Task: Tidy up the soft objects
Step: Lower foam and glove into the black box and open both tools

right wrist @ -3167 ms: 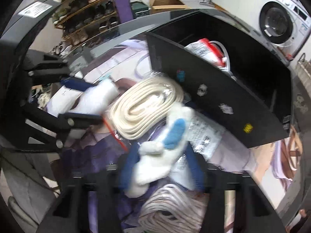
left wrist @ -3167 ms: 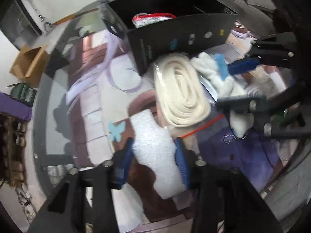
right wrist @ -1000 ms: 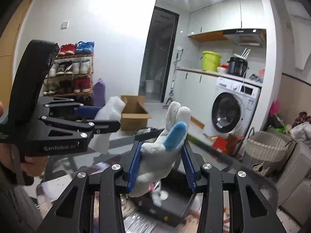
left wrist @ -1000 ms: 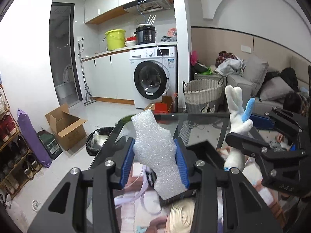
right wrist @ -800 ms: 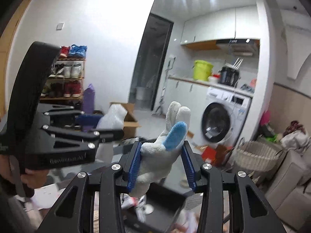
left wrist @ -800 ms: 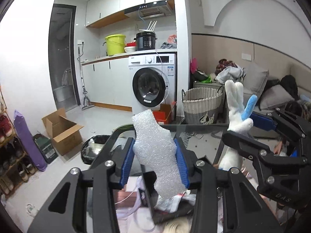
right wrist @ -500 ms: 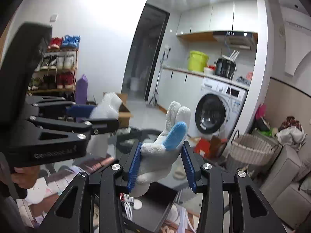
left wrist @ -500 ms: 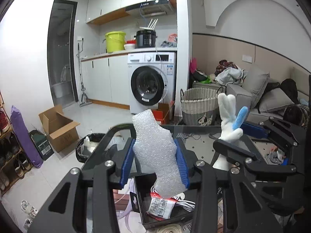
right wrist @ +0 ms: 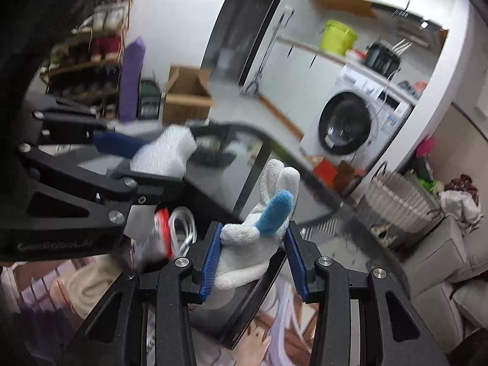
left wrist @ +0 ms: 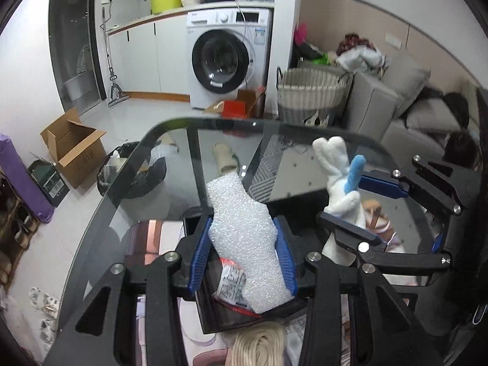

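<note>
My left gripper (left wrist: 242, 254) is shut on a white foam piece (left wrist: 247, 238), held over the open black box (left wrist: 244, 314) on the glass table. Inside the box lies a red-and-white packet (left wrist: 232, 280). My right gripper (right wrist: 252, 260) is shut on a white plush glove with a blue finger (right wrist: 262, 228), also above the black box (right wrist: 213, 213), where a coiled white cable (right wrist: 183, 228) shows. In the left wrist view the right gripper (left wrist: 363, 204) with the plush glove (left wrist: 341, 180) sits to the right. In the right wrist view the left gripper (right wrist: 146, 161) holds the foam piece (right wrist: 164, 154) at left.
A cream rope coil (left wrist: 259, 347) lies in front of the box. The glass table's curved edge (left wrist: 213, 120) runs behind. On the floor beyond stand a cardboard box (left wrist: 73, 146), a bin (left wrist: 131, 167), a washing machine (left wrist: 225, 58) and a wicker basket (left wrist: 311, 94).
Both grippers have tipped downward and come lower toward the table with their loads. The black box and the table top now fill more of the views; grips unchanged.
</note>
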The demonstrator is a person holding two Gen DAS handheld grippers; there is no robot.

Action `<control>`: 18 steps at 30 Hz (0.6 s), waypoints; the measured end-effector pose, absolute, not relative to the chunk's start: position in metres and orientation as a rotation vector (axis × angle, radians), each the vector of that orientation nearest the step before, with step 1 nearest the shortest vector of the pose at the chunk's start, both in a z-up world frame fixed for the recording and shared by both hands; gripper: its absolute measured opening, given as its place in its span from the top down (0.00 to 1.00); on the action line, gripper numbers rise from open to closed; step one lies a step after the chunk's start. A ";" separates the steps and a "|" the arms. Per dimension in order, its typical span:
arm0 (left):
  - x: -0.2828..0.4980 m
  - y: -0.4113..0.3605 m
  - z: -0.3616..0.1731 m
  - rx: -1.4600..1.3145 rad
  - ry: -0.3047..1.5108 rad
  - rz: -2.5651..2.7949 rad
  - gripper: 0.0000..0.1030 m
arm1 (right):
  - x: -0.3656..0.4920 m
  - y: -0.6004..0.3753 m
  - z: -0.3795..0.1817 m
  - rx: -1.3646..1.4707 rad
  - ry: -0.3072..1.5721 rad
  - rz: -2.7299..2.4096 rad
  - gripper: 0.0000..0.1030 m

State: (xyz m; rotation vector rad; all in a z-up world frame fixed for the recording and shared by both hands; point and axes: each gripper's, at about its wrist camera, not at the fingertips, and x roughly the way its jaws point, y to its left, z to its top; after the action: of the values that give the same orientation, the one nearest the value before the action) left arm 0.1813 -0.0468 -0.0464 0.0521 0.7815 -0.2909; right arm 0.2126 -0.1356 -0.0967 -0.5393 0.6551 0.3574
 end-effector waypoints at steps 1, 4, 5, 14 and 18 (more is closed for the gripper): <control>0.182 -0.050 -0.050 0.063 0.798 -0.294 0.61 | 0.216 -0.136 -0.102 -0.542 0.683 0.361 0.60; 0.184 -0.055 -0.056 0.085 0.832 -0.290 0.61 | 0.219 -0.137 -0.117 -0.538 0.743 0.372 0.60; 0.184 -0.057 -0.058 0.092 0.845 -0.292 0.61 | 0.219 -0.136 -0.121 -0.541 0.758 0.375 0.60; 0.187 -0.062 -0.069 0.098 0.913 -0.315 0.61 | 0.219 -0.135 -0.138 -0.524 0.832 0.389 0.57; 0.189 -0.064 -0.071 0.107 0.925 -0.312 0.60 | 0.220 -0.138 -0.137 -0.475 0.850 0.400 0.55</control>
State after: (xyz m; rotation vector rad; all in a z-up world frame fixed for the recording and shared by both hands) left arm 0.1891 -0.0636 -0.0710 0.1074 0.9253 -0.3119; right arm 0.2197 -0.1379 -0.1366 -0.4754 0.8498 0.3996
